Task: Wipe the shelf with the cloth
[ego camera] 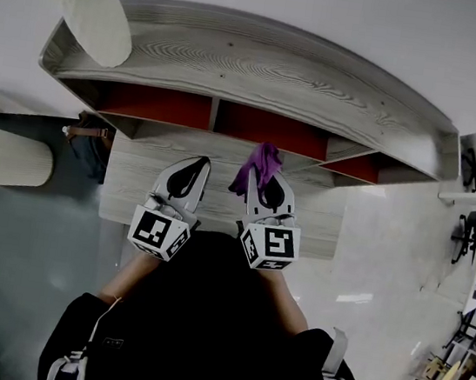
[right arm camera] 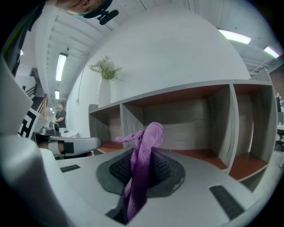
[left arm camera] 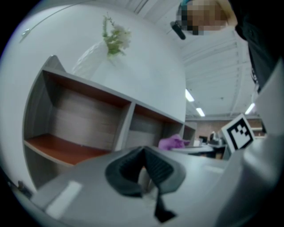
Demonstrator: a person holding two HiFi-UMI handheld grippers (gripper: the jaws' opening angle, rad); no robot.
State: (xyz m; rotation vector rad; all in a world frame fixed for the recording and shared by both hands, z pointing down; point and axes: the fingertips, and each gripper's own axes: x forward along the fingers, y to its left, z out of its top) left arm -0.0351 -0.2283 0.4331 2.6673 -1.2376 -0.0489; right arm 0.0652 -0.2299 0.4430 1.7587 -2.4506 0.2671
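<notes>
Between the jaws of my right gripper (right arm camera: 143, 173) the purple cloth (right arm camera: 146, 146) is pinched tight, its free end poking up past the tips. Just beside it, my left gripper (left arm camera: 144, 170) has its jaws together on nothing. Ahead stands the shelf (right arm camera: 191, 119), apart from the cloth; I judge no wiping begun yet.

The left gripper (ego camera: 200, 164) and right gripper (ego camera: 267, 180) point side by side at a grey wooden shelf (ego camera: 264, 65) with reddish compartments. A purple cloth (ego camera: 260, 163) is pinched at the right gripper's tips. A white vase (ego camera: 97, 20) stands on the shelf's left end.
</notes>
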